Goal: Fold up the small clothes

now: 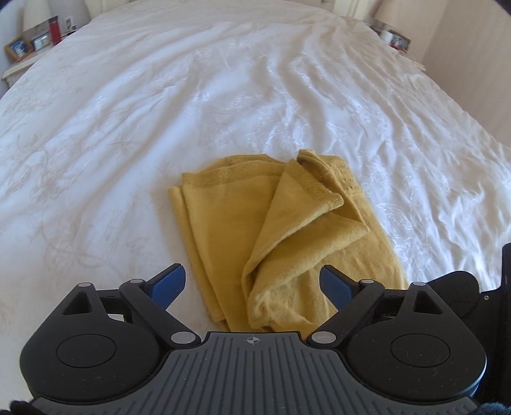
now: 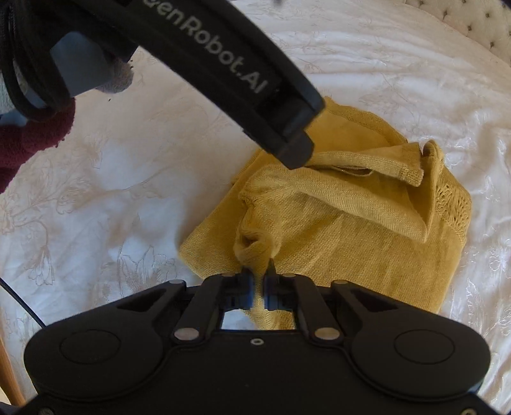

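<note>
A mustard-yellow knit garment (image 1: 281, 230) lies partly folded on the white bedspread (image 1: 127, 127), one sleeve laid across its middle. My left gripper (image 1: 252, 281) is open, its blue pads either side of the garment's near edge, holding nothing. In the right wrist view the garment (image 2: 351, 242) fills the centre. My right gripper (image 2: 258, 274) is shut on a bunched fold of the yellow garment at its near edge. The left gripper's black body (image 2: 223, 64) crosses the top of that view, above the garment's far side.
Nightstands with photo frames and a red bottle (image 1: 55, 30) stand at the bed's far left, another (image 1: 394, 38) at far right. A tufted headboard (image 2: 472, 22) shows at top right. A maroon sleeve (image 2: 32, 137) is at left.
</note>
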{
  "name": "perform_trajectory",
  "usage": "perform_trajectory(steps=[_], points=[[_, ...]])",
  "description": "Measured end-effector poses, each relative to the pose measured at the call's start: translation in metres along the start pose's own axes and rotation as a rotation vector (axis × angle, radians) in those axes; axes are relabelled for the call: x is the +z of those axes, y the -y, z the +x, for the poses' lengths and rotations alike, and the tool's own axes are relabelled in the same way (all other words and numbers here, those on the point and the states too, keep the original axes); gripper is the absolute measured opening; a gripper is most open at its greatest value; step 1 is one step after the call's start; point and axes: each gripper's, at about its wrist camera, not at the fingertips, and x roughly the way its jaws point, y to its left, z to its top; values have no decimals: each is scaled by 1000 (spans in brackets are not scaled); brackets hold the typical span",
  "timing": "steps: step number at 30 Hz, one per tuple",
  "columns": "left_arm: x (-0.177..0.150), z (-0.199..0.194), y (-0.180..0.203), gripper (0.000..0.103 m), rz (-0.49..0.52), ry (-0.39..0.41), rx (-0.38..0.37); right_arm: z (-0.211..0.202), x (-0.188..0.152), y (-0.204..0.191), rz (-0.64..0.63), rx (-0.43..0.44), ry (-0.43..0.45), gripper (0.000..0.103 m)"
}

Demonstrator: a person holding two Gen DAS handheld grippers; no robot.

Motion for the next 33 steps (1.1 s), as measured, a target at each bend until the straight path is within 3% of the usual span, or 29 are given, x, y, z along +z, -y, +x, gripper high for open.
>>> perform_trajectory(steps=[4, 12, 16, 18, 22, 26, 29, 33], points=[[9, 26, 9, 92, 83, -43, -5, -4, -5, 8, 50, 11, 19, 13], [14, 49, 20, 92, 184, -95, -111, -6, -10, 18, 105, 51, 39, 15], [15, 66, 30, 92, 257, -114, -52, -4, -12, 22, 115, 60, 47, 15], [19, 75, 30, 92, 254, -102, 13, -4, -13, 25, 122, 62, 50, 14], [34, 76, 11, 91, 92, -15, 146, -5, -14, 28, 131, 68, 52, 14], [42, 67, -36, 91, -250, 18, 244, -9, -15, 29, 140, 75, 58, 15], [38, 68, -63, 91, -360, -20, 222, -9, -15, 31, 139, 78, 59, 15], [32, 61, -78, 91, -390, -35, 146, -11, -12, 27, 130, 73, 61, 16]])
